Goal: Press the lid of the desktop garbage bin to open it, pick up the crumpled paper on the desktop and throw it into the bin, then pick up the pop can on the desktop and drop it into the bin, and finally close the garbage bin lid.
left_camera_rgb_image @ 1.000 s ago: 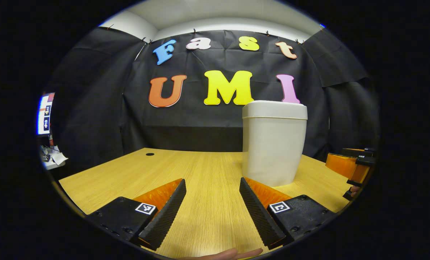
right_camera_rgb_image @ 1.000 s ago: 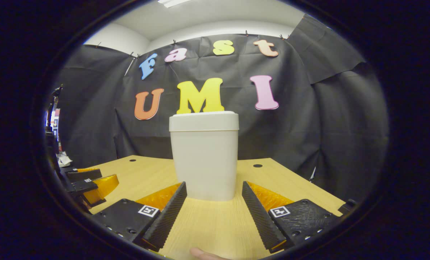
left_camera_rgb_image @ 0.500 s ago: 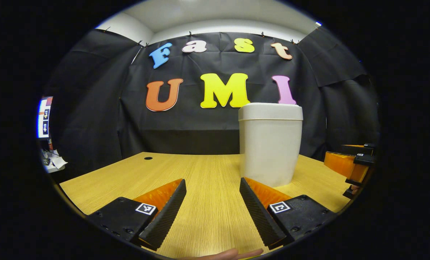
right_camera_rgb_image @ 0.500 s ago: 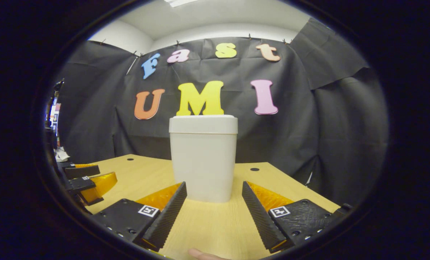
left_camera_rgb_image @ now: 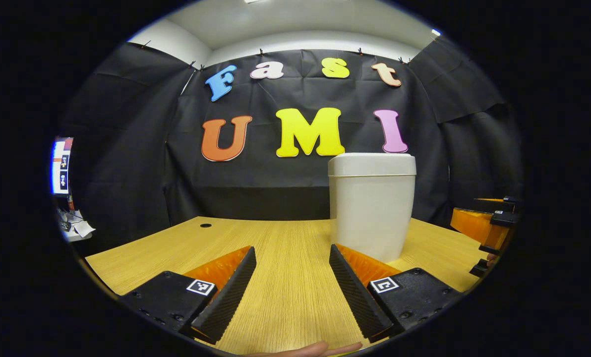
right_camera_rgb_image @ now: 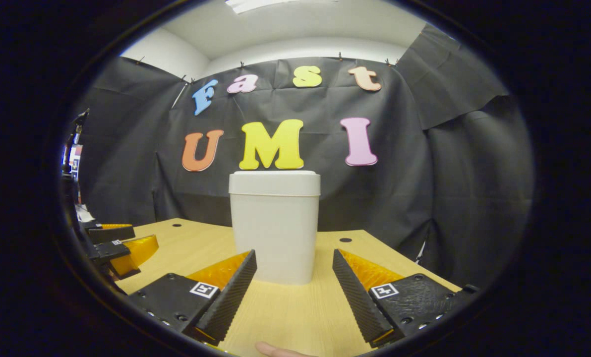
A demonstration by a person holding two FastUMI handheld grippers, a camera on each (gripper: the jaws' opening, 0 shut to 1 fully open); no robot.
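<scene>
A white desktop bin (left_camera_rgb_image: 372, 208) stands upright on the wooden table (left_camera_rgb_image: 285, 248) with its lid (left_camera_rgb_image: 372, 164) down. In the left gripper view it is ahead and to the right of my left gripper (left_camera_rgb_image: 292, 285), which is open with nothing between its fingers. In the right gripper view the bin (right_camera_rgb_image: 274, 228) stands straight ahead, just beyond my right gripper (right_camera_rgb_image: 294, 285), also open and holding nothing. The right gripper (left_camera_rgb_image: 486, 225) shows at the far right of the left gripper view, and the left gripper (right_camera_rgb_image: 117, 245) at the far left of the right gripper view.
Black cloth closes the booth behind and to the sides of the table. Small round holes (left_camera_rgb_image: 206, 225) (right_camera_rgb_image: 345, 240) mark the tabletop near its back edge. A fingertip (right_camera_rgb_image: 275, 350) shows at the bottom edge. Clutter (left_camera_rgb_image: 75, 225) lies off the table's left.
Both grippers have drawn back and dipped slightly, so the bin looks a little smaller and lower in each view. The lid stays down and both grippers stay open.
</scene>
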